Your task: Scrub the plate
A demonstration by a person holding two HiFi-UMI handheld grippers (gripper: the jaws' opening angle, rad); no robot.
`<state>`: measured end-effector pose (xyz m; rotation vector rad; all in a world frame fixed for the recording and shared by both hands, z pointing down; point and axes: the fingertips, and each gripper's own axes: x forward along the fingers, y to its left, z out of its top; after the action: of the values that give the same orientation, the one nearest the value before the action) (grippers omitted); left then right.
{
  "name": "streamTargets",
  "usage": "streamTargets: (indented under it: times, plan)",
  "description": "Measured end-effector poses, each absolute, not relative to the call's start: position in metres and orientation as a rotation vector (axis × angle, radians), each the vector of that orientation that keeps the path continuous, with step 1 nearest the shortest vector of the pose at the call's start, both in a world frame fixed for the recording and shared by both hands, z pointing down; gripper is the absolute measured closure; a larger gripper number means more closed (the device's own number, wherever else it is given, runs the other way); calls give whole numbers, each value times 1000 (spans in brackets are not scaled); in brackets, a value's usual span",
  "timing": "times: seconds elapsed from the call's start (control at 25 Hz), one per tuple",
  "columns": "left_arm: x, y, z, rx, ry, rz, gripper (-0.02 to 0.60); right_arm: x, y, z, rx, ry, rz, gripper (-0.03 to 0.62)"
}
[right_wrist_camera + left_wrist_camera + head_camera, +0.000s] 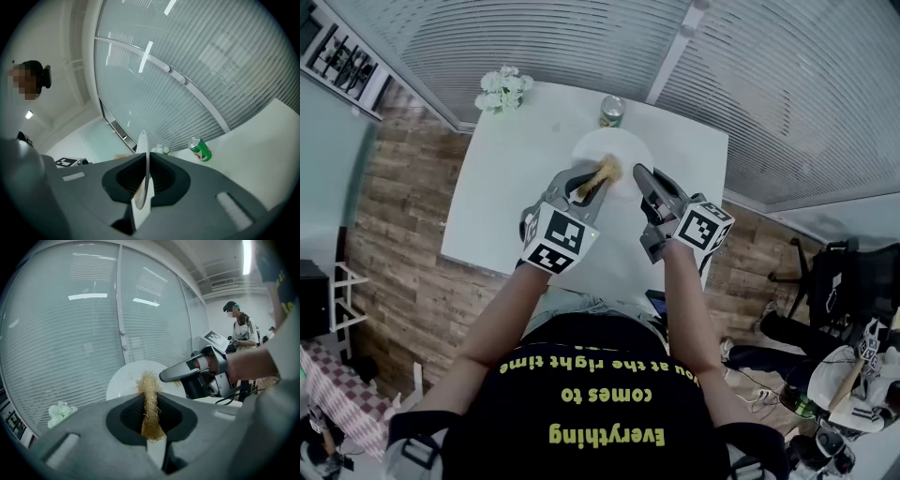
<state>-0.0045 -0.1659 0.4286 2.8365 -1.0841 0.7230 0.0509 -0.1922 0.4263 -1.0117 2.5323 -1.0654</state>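
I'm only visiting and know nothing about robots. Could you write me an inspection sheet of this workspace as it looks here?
Surface: white table on a wood-plank floor.
Job's things: white plate, held upright by its rim; straw-coloured scrubber, its tip at the plate's face.
Clutter: green can and white flower bunch at the table's far edge.
Grippers: left gripper shut on the scrubber; right gripper shut on the plate.
Cables: loose wires on the floor to the right.
Surroundings: glass wall with blinds; a person standing nearby.
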Motion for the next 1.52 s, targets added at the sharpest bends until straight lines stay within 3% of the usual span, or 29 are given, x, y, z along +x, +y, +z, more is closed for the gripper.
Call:
streamTargets:
  times: [0.76,1.52]
  plan:
    - [-55,-177,422,2752,-1257,707,543,75,-190,415,-1076,2480,-994,571]
    - [3,-145,423,2818,-1044,660,543,60,-182,411,-1069,2486,-983,571]
